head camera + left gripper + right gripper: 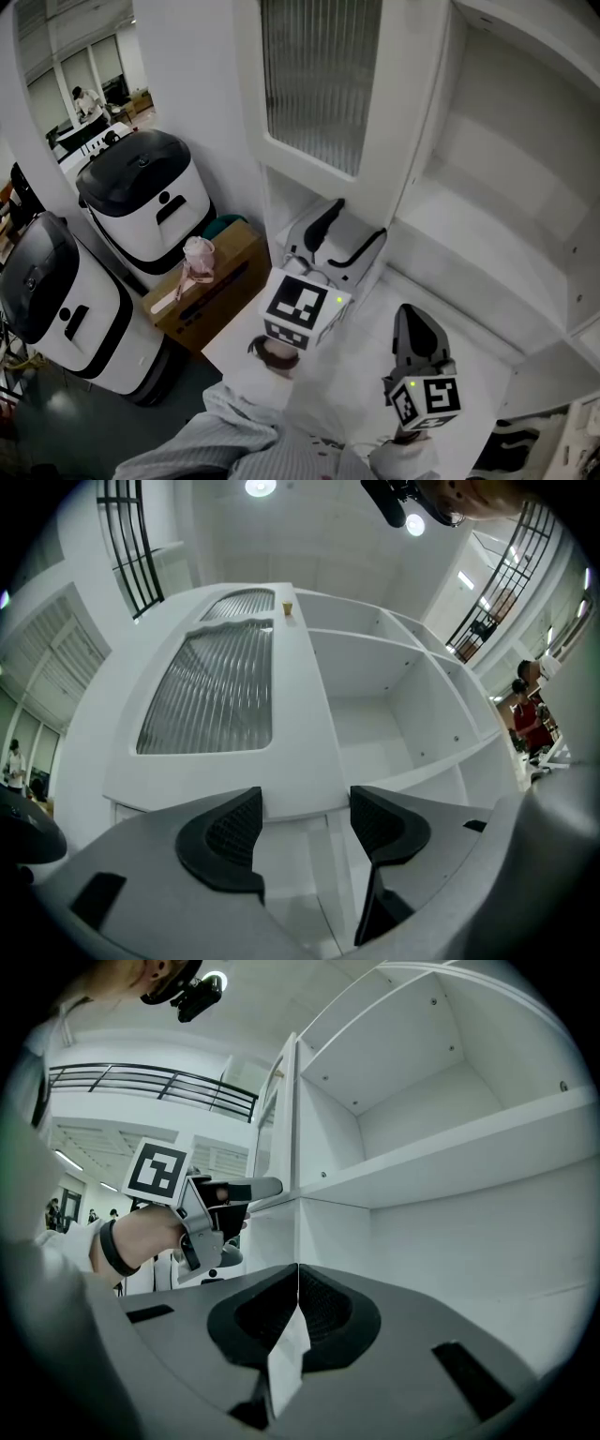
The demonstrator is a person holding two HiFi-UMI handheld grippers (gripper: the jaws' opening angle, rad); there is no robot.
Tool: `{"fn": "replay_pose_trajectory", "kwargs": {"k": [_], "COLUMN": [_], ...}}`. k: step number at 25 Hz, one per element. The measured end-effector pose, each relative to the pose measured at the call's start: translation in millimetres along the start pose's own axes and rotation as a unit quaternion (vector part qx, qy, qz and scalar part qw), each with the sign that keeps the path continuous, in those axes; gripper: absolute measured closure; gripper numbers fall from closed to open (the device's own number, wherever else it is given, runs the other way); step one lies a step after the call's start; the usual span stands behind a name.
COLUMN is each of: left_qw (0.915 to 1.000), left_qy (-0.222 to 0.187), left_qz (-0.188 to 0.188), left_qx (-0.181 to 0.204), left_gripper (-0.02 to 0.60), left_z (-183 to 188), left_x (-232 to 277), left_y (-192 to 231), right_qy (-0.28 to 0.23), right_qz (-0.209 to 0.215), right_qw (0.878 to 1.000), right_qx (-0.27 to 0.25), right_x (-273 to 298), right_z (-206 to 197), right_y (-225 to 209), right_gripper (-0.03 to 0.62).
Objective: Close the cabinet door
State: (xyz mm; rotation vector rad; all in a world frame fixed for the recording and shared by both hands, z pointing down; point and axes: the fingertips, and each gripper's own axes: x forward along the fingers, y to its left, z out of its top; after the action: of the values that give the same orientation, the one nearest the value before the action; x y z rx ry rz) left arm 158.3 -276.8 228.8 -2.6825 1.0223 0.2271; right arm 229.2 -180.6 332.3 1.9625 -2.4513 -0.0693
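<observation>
The white cabinet door (319, 84) with a ribbed glass pane stands swung out from the cabinet's open shelves (487, 216). My left gripper (352, 230) is open just below the door's bottom edge, pointing slightly up at it. In the left gripper view the door (211, 691) fills the left half, and its lower edge shows between the spread jaws of the left gripper (305, 832); no pad touches it. My right gripper (410, 314) is shut and empty, low in front of the shelves. In the right gripper view the right gripper (297, 1283) faces the shelf edge, with the left gripper (248, 1190) at its left.
Two white machines with black lids (141, 202) (56, 300) stand on the floor at the left. Beside them lies a cardboard box (206, 281) with a pink object (197, 258) on top. A small cup (287, 608) sits on the cabinet top. People stand far off.
</observation>
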Motion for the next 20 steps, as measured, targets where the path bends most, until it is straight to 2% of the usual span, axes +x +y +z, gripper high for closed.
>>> {"fn": "replay_pose_trajectory", "kwargs": {"k": [20], "left_qw": [0.9999], "left_qy": [0.009], "left_qz": [0.011], "left_qx": [0.003], "left_gripper": [0.304], "left_z": [-5], "left_x": [14], "left_y": [3], "right_qy": [-0.001], "right_qz": [0.009], "right_qw": [1.0], "right_qx": [0.005], "right_x": [4], "right_z": [-2], "right_y": [-3], "right_gripper": [0.58]}}
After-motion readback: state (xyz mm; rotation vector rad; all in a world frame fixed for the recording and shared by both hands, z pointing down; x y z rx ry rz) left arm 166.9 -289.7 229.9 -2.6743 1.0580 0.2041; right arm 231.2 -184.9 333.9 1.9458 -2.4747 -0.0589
